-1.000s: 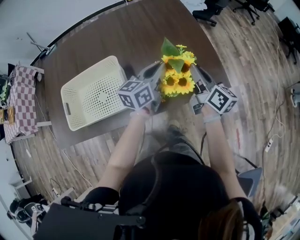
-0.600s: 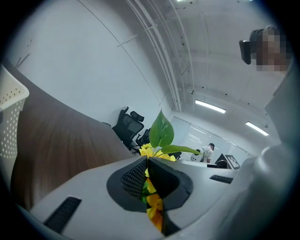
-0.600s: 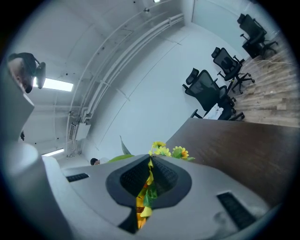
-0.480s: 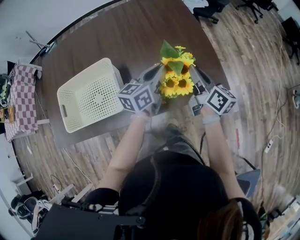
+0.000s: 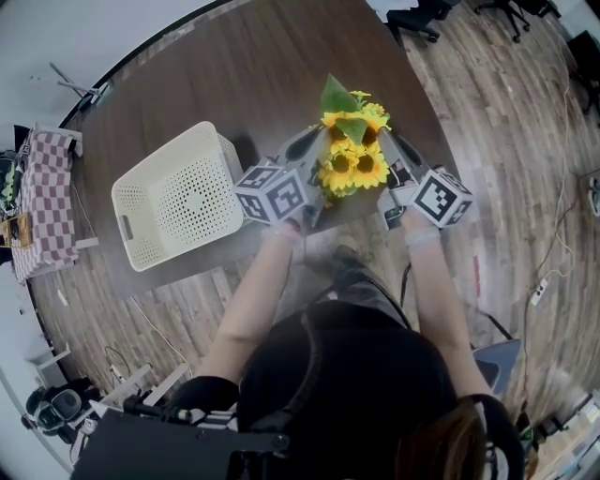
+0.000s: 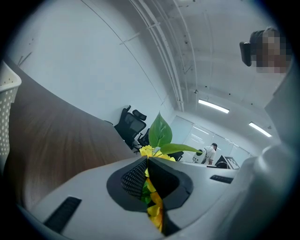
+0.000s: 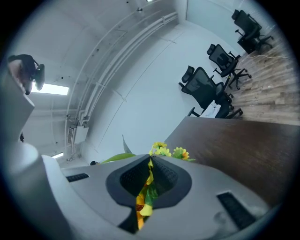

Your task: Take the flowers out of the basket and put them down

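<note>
A bunch of yellow sunflowers with green leaves (image 5: pixel 350 150) is held upright above the dark wooden table (image 5: pixel 234 84), to the right of the cream perforated basket (image 5: pixel 178 194). My left gripper (image 5: pixel 314 155) is shut on the bunch from its left; yellow petals and a leaf (image 6: pixel 159 132) show pinched between the jaws in the left gripper view. My right gripper (image 5: pixel 386 155) is shut on the bunch from its right, with petals (image 7: pixel 146 192) squeezed between the pads. The basket holds nothing that I can see.
The table's near edge runs just in front of the grippers, with wooden floor (image 5: pixel 506 141) beyond. A checkered cloth (image 5: pixel 42 202) lies at far left. Black office chairs (image 5: pixel 422 23) stand past the table's far right corner. The person's arms and body fill the lower middle.
The basket sits slightly further left and lower in the head view than before. The flowers and both grippers keep nearly the same place, a touch lower.
</note>
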`<state>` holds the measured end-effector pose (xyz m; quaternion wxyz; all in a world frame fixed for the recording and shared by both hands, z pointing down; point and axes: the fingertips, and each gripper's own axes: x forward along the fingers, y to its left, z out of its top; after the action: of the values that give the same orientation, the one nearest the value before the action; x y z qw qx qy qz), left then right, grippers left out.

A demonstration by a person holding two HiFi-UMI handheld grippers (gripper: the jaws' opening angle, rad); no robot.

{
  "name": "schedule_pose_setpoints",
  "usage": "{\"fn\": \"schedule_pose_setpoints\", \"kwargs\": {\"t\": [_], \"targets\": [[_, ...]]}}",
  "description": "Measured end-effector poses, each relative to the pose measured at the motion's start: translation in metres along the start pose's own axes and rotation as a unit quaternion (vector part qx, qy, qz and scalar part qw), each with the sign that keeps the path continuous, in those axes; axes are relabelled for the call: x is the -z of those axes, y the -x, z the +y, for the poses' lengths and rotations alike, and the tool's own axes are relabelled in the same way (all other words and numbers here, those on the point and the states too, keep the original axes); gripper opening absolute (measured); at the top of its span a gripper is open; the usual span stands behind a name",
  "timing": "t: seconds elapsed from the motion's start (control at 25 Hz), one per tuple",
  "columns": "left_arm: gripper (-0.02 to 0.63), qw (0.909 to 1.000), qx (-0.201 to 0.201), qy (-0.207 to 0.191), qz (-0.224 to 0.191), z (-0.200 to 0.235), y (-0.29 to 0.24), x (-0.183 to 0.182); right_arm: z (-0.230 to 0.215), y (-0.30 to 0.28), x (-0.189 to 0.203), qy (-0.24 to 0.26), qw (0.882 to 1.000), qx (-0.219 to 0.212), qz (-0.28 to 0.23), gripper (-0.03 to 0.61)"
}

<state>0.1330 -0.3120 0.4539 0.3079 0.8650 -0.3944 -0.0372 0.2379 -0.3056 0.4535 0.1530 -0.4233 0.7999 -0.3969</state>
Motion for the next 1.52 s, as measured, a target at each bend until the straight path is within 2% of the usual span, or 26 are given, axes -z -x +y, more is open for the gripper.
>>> {"fn": "schedule_pose_setpoints", "kwargs": {"t": [0.92,1.08,1.52], "targets": [[-0.005,0.9998,-0.009,0.015,-0.006,0.023,-0.025,-0.012,-0.022,-0.029,-0.011,-0.026,1.000,-0.003,0.012,0.003],[-0.005,0.9998,-0.006,0.015,-0.008,0.023,-0.025,-0.013,-0.032,-0.028,-0.008,-0.027,0.999,0.011,0.015,0.003],[-0.003,0.9999,-0.001,0.009,-0.013,0.024,-0.024,-0.013,-0.039,-0.029,-0.006,-0.030,0.999,0.014,0.012,0.005]]}}
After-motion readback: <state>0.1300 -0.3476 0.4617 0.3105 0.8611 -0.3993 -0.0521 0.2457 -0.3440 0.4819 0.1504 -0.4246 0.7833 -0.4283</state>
